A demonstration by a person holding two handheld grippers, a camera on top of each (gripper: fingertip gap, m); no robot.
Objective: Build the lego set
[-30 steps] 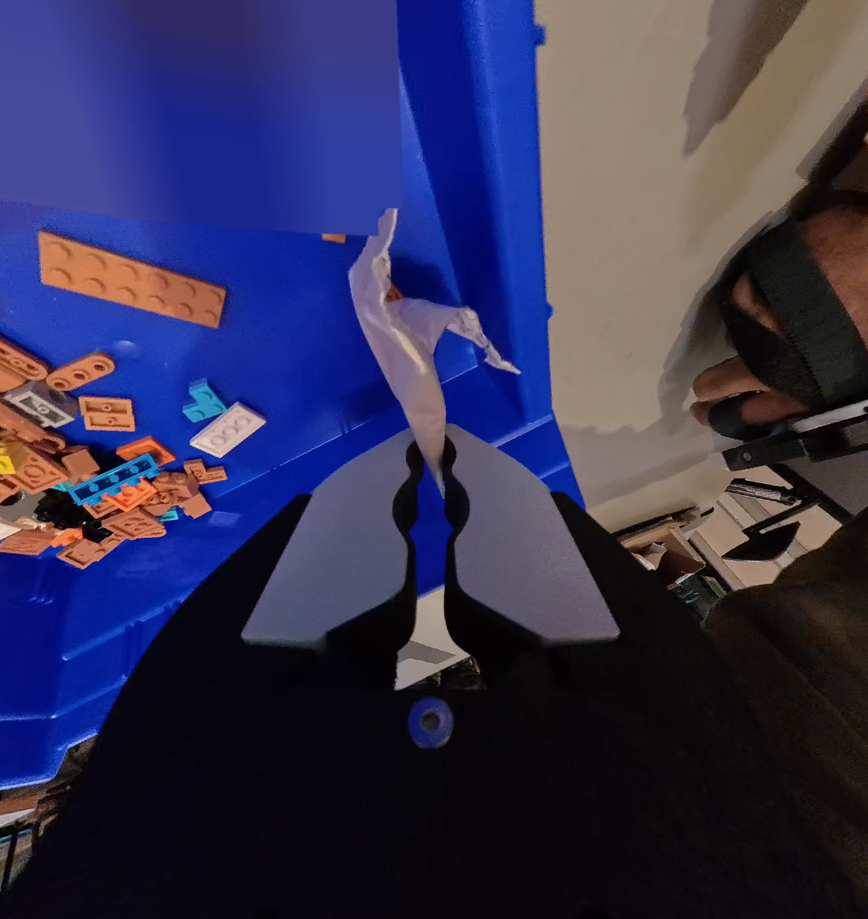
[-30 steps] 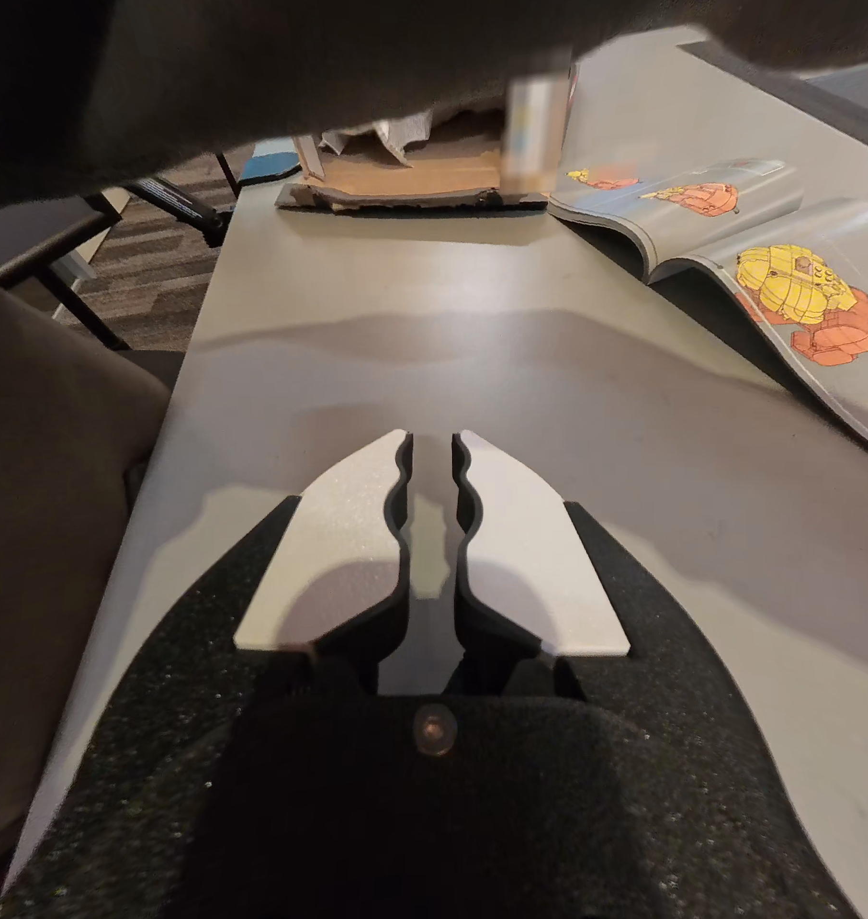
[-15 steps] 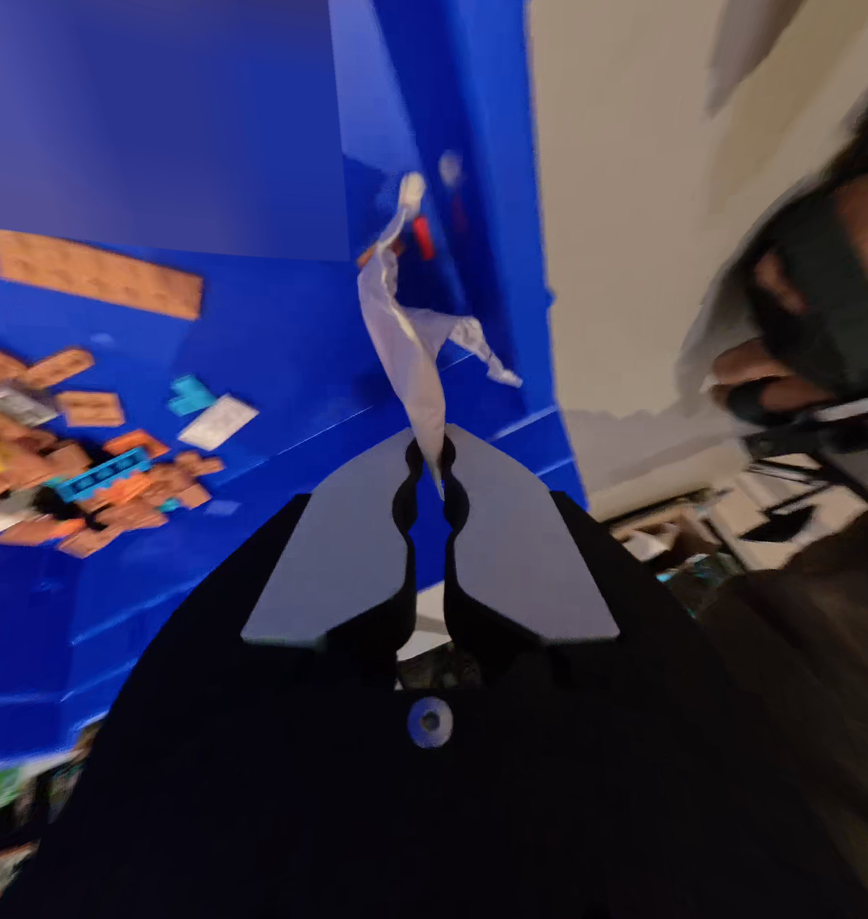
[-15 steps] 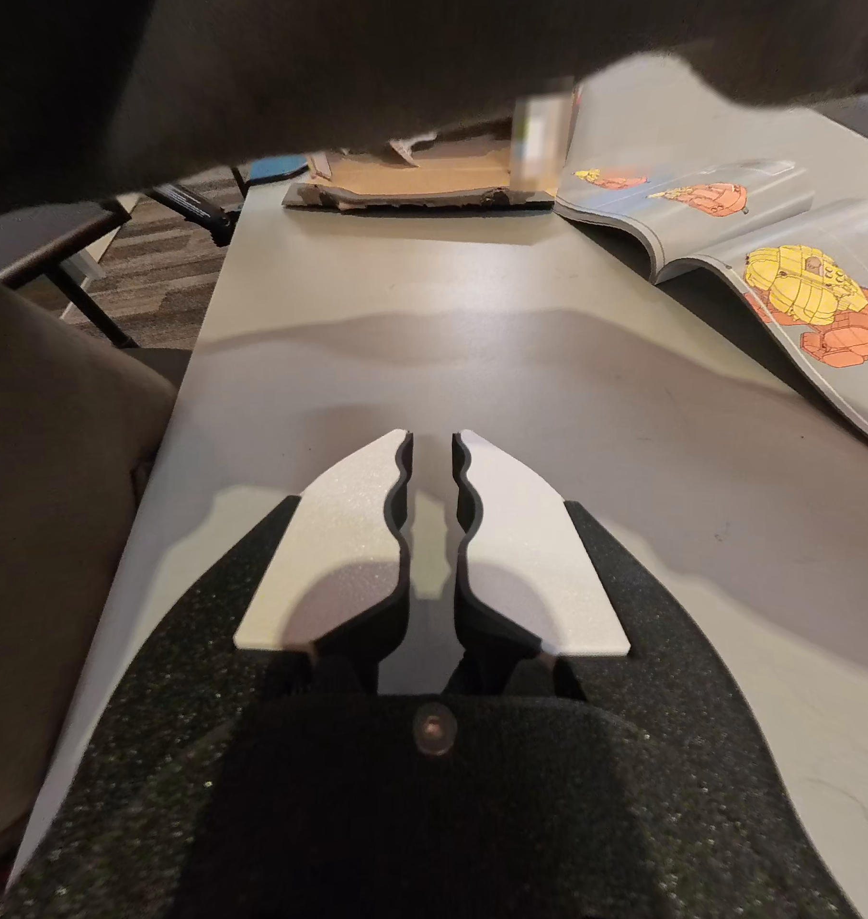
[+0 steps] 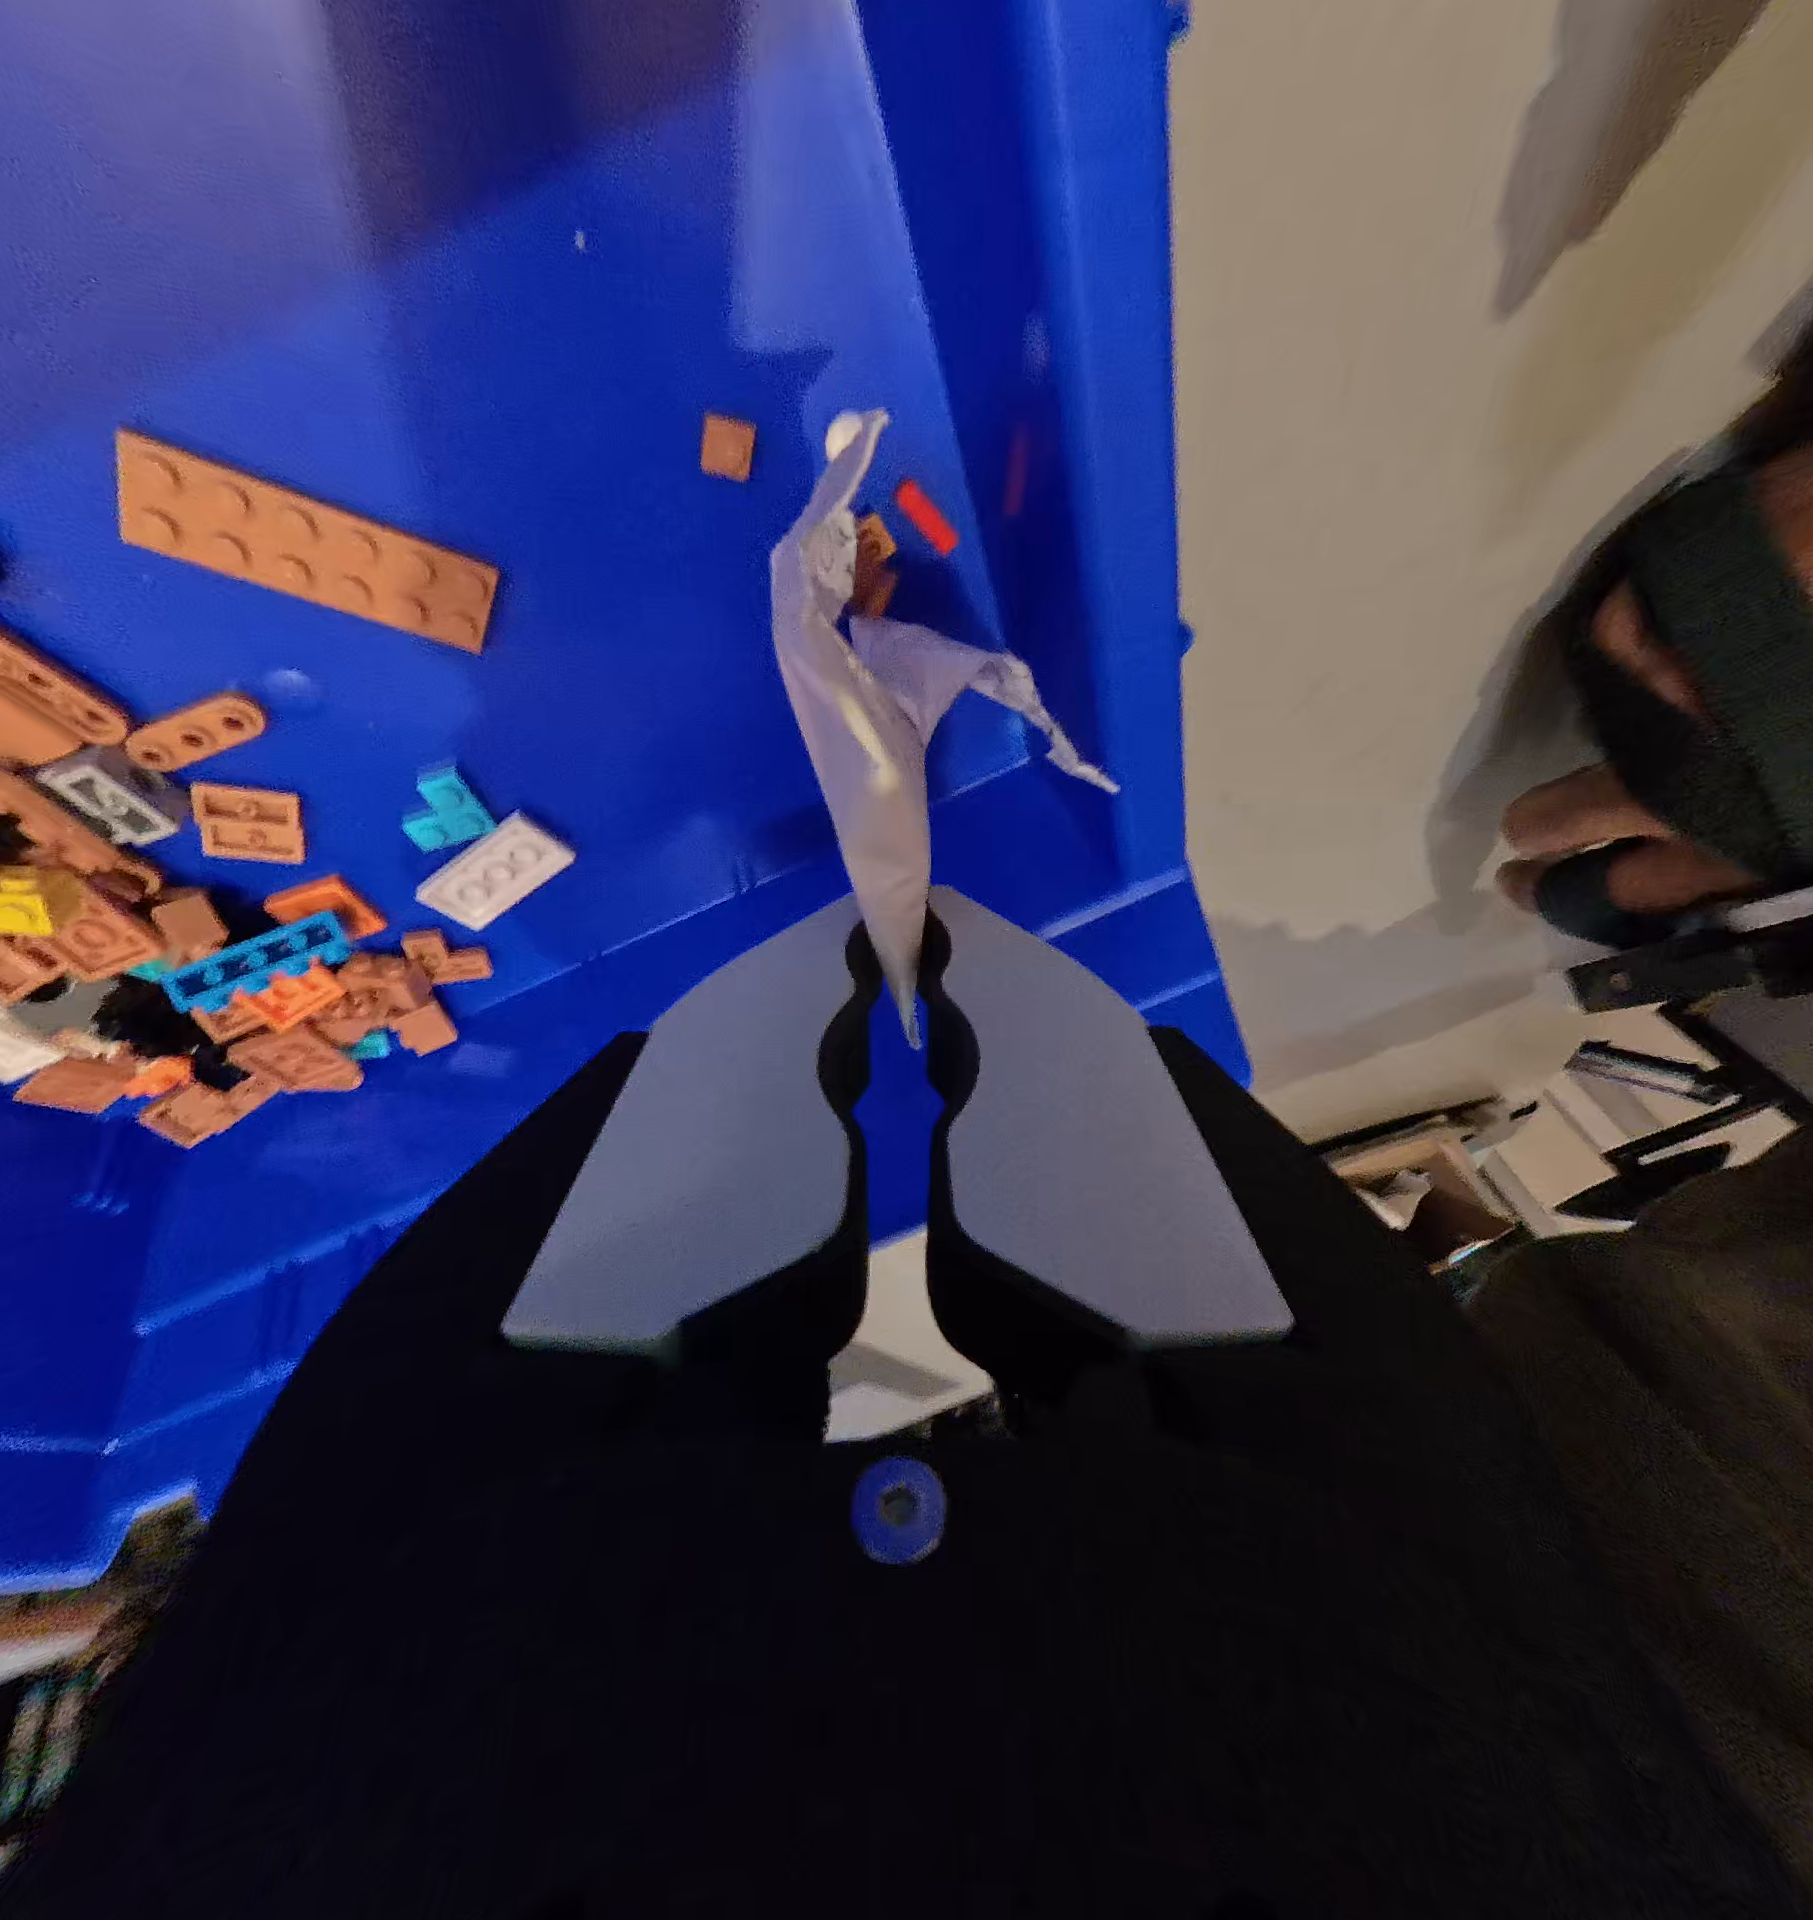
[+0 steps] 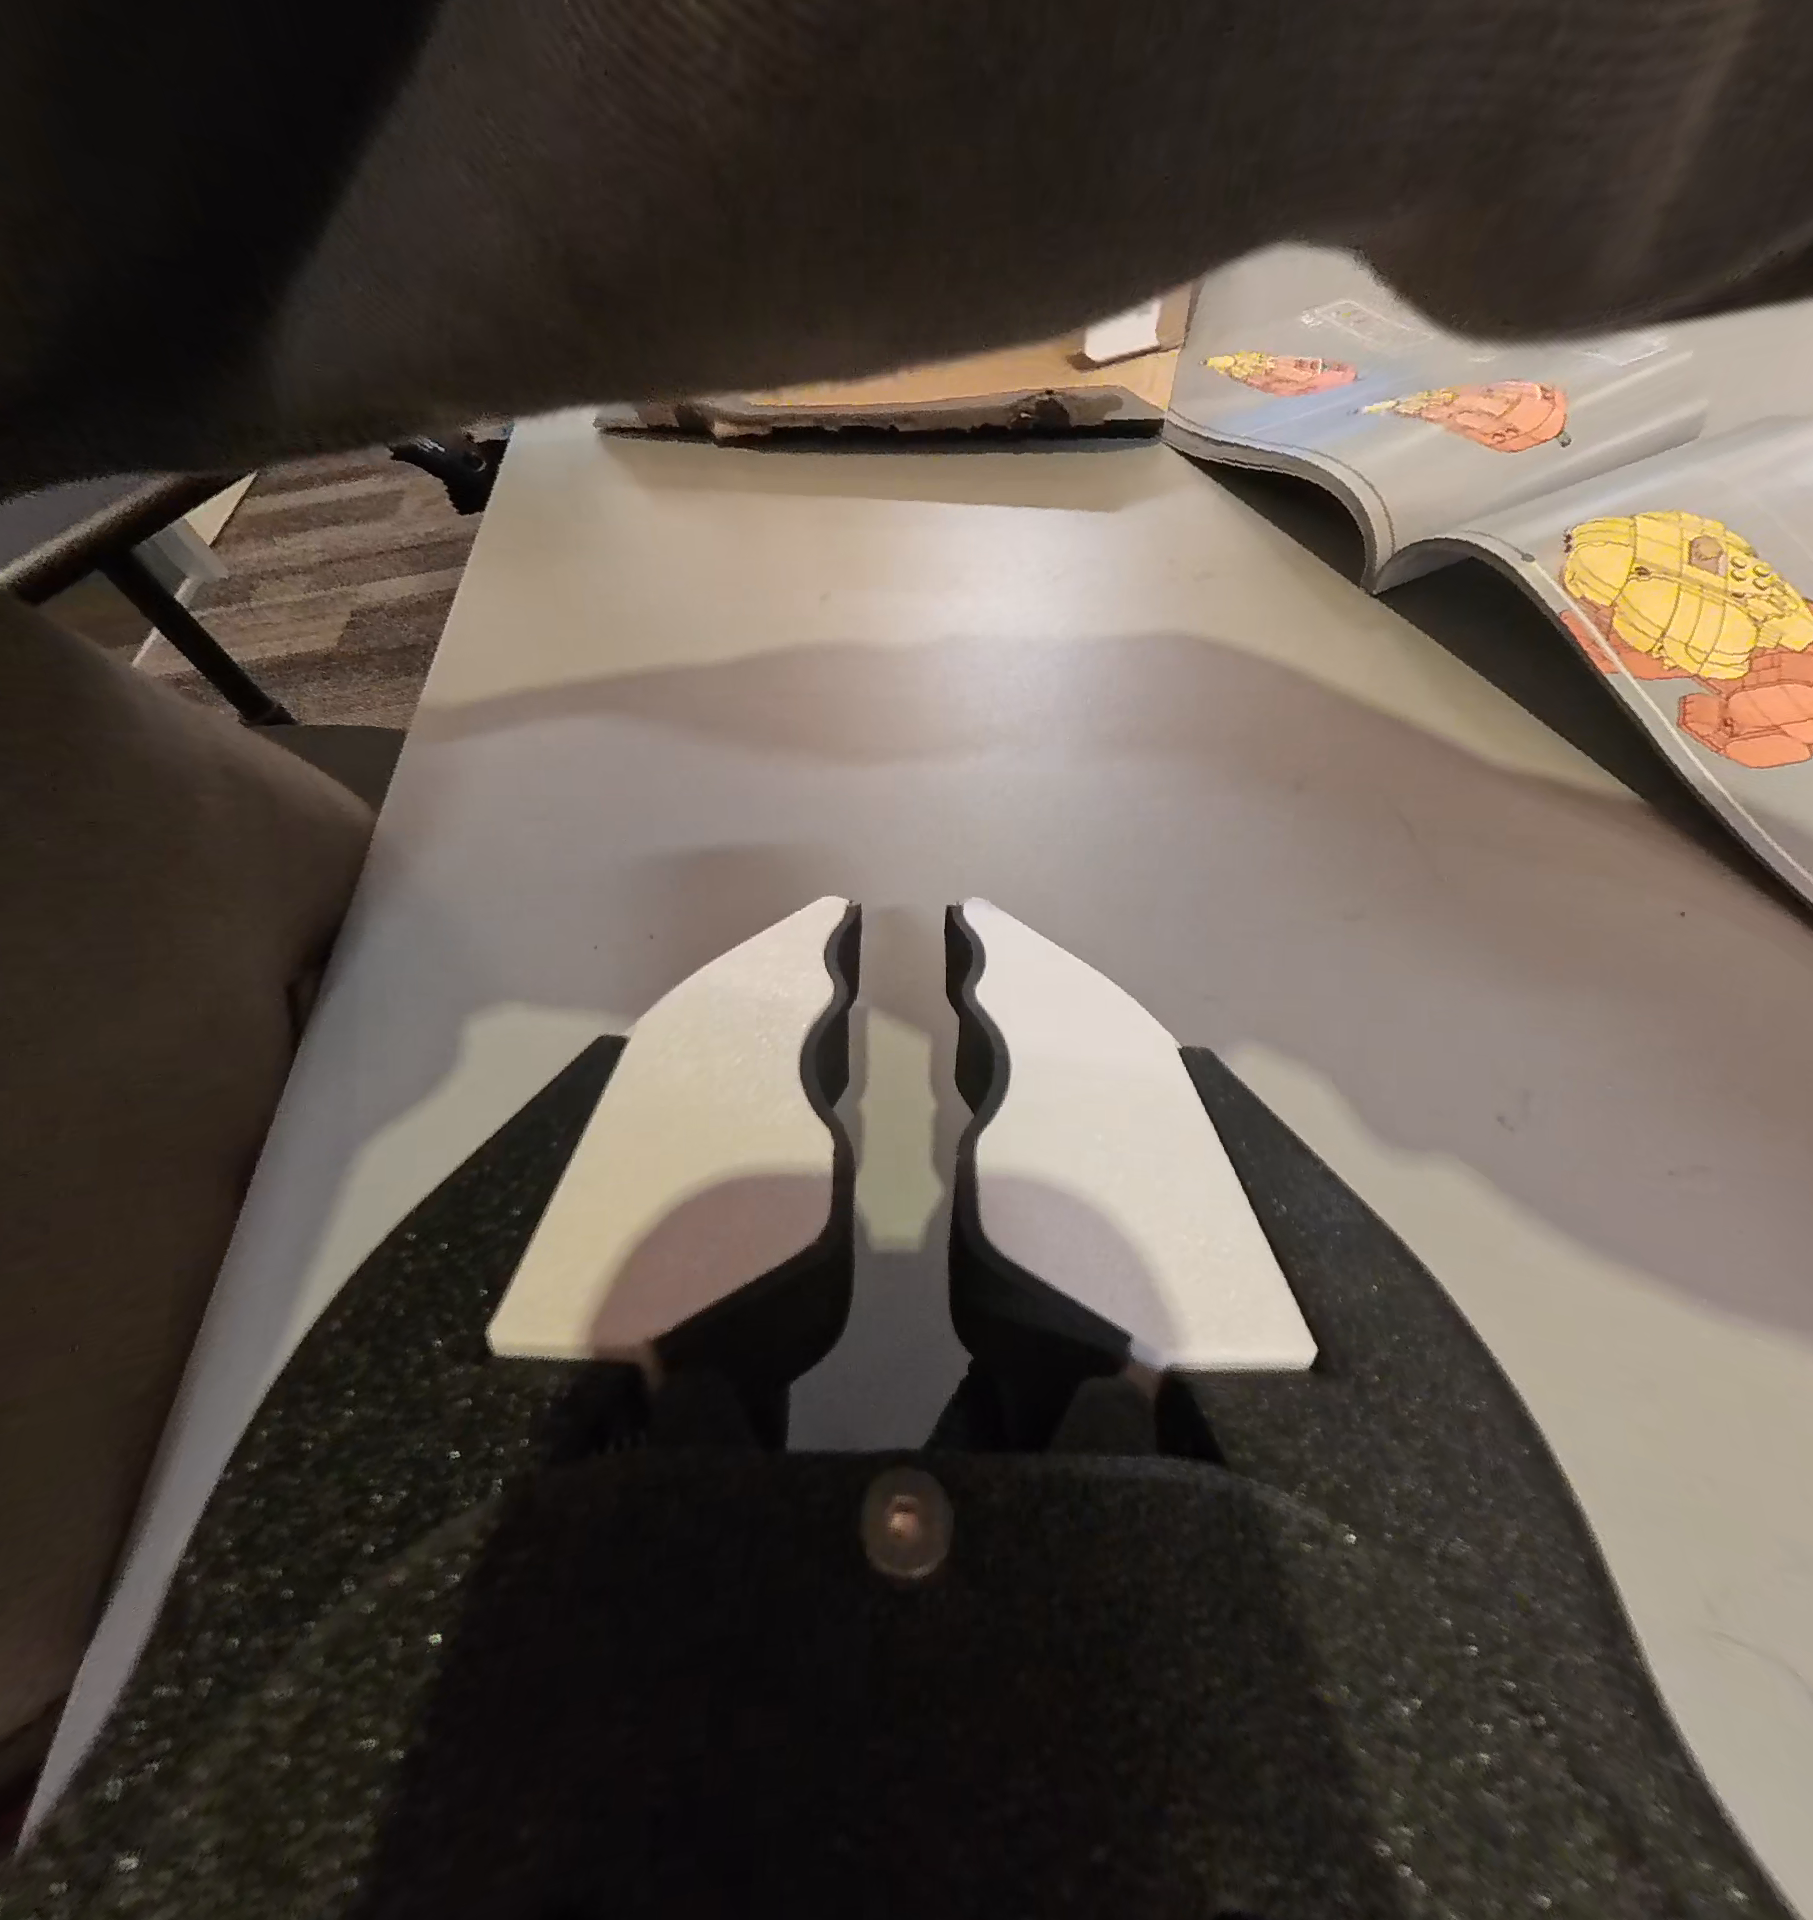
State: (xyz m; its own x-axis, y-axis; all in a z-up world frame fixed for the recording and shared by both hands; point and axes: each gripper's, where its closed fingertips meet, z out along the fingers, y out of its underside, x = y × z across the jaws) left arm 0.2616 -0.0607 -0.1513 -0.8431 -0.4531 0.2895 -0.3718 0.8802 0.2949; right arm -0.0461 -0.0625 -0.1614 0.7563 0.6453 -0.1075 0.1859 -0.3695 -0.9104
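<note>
**Left gripper holds a torn bag over the blue bin; right gripper idle above the table**

We see the left gripper [image 5: 897,940] pointing down into a blue plastic bin [image 5: 1068,312], its two fingers clenched on the twisted neck of a white paper bag [image 5: 860,748]. The bag hangs forward from the tips, torn open at its far end, with a ragged flap trailing off to the right. A small brown piece [image 5: 874,566] shows at the bag's torn mouth, and a red piece [image 5: 926,516] shows just beside it against the bin's wall; we cannot tell whether either is touching anything.

Inside the bin, loose lego pieces [image 5: 258,977] lie in a heap at the left, mostly brown and orange, with a yellow brick, a blue plate and some teal among them. A long brown plate [image 5: 304,540] lies apart above the heap, a white plate [image 5: 495,869] and a teal corner piece [image 5: 448,808] sit near each other between heap and bag, and one small brown square [image 5: 726,447] lies alone farther up.

At the right edge of the left wrist view, a hand [image 5: 1691,790] in a dark strap grips the other tool's handle.

The right gripper [image 6: 903,914] hovers over a grey table [image 6: 1089,831], its fingers slightly parted with nothing between them. An open instruction booklet [image 6: 1504,582] lies at the table's right, flattened cardboard [image 6: 881,410] at the far edge, and a dark sleeve [image 6: 777,187] crosses the top of the view.
</note>
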